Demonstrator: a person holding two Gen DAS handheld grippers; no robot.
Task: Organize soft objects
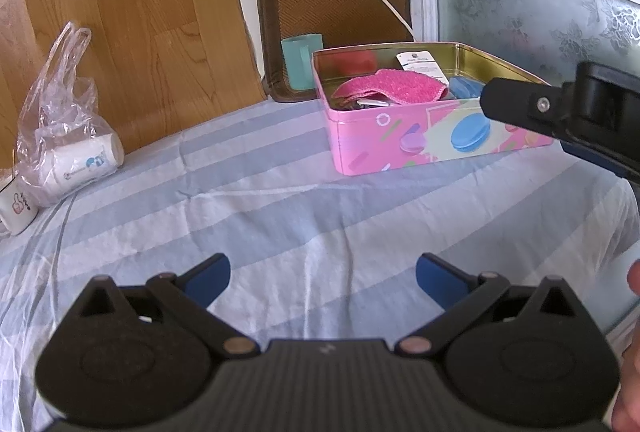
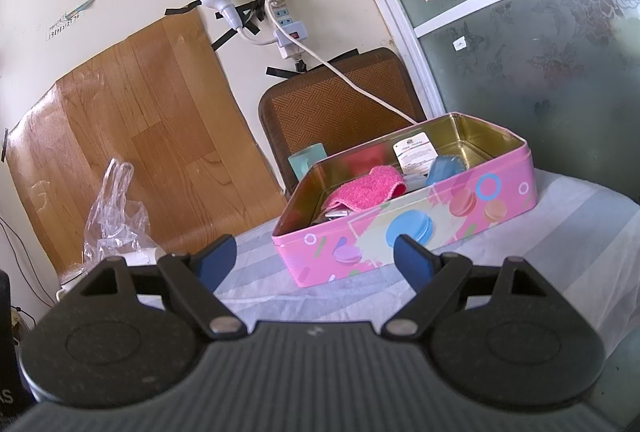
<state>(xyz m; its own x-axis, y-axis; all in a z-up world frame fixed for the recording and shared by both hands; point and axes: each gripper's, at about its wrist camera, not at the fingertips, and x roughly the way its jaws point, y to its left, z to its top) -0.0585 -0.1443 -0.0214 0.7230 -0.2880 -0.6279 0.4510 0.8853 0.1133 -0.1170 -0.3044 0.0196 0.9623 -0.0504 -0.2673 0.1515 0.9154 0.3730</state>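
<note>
An open pink tin box (image 1: pixel 400 135) with macaron pictures stands on the striped cloth; it also shows in the right wrist view (image 2: pixel 440 220). Inside lie a pink knitted cloth (image 1: pixel 394 85) (image 2: pixel 364 189), a blue soft piece (image 1: pixel 464 87) (image 2: pixel 444 169), a white card (image 2: pixel 414 151) and some metal bits. My left gripper (image 1: pixel 323 278) is open and empty, low over the cloth in front of the box. My right gripper (image 2: pixel 315 258) is open and empty, just before the box's front wall; part of it shows in the left wrist view (image 1: pixel 560 111) beside the box's right end.
A clear plastic bag (image 1: pixel 64 119) with a white roll lies at the left by a wood-pattern wall sheet. A teal cup (image 1: pixel 302 59) and a brown woven cushion (image 1: pixel 336 3) stand behind the box. A white cord (image 2: pixel 360 83) hangs from a wall socket. Frosted glass panels are at the right.
</note>
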